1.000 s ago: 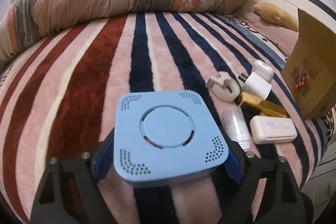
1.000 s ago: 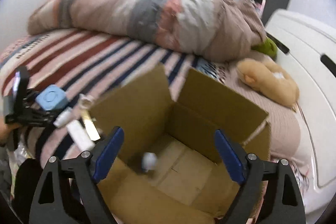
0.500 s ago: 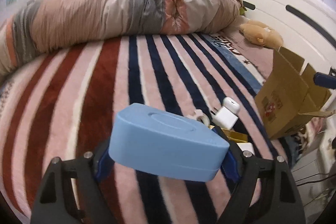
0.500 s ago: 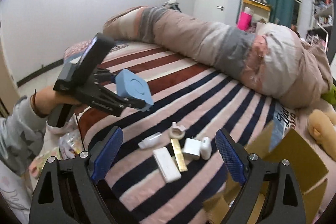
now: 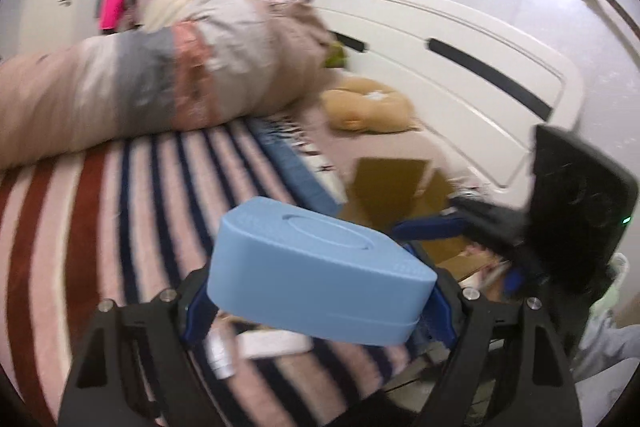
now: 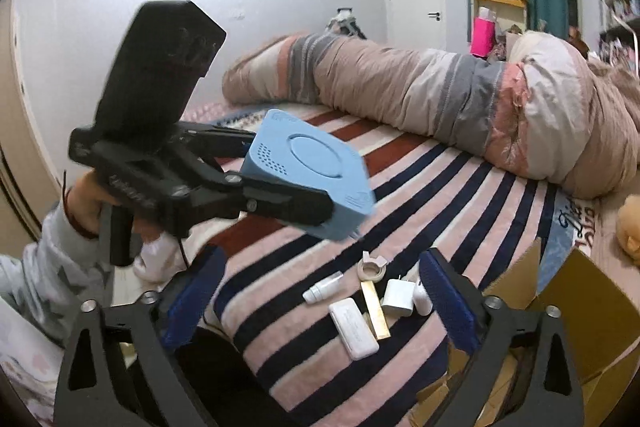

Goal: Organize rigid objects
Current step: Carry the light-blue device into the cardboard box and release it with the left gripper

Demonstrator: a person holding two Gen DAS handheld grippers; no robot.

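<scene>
— While I hold both tools over it, what's the biggest thing you see?

— Your bed's striped blanket (image 6: 432, 211), with the rolled duvet (image 6: 460, 99) lying across its far side. What comes next?

— At the blanket's near right corner sits my cardboard box (image 6: 576, 291), flaps up and open. In my left gripper (image 5: 320, 291) I've got the blue square device (image 5: 316, 267), pinched on both sides between the blue pads and lifted clear of the blanket, tilted.

— And from the other camera?

— Same thing: the blue device hangs in the air above the stripes, left of the small pile. My right gripper (image 6: 320, 303) has its fingers spread wide with nothing between them, hovering over that pile.

— What's in the pile?

— Close together on the blanket, just left of the box: a white flat case (image 6: 354, 329), a gold bar (image 6: 375, 311) beside it, a white charger plug (image 6: 398, 298) touching a small white rounded piece (image 6: 422, 297), a tape roll (image 6: 371, 267) and a little white bottle (image 6: 322, 289) on its side.
</scene>
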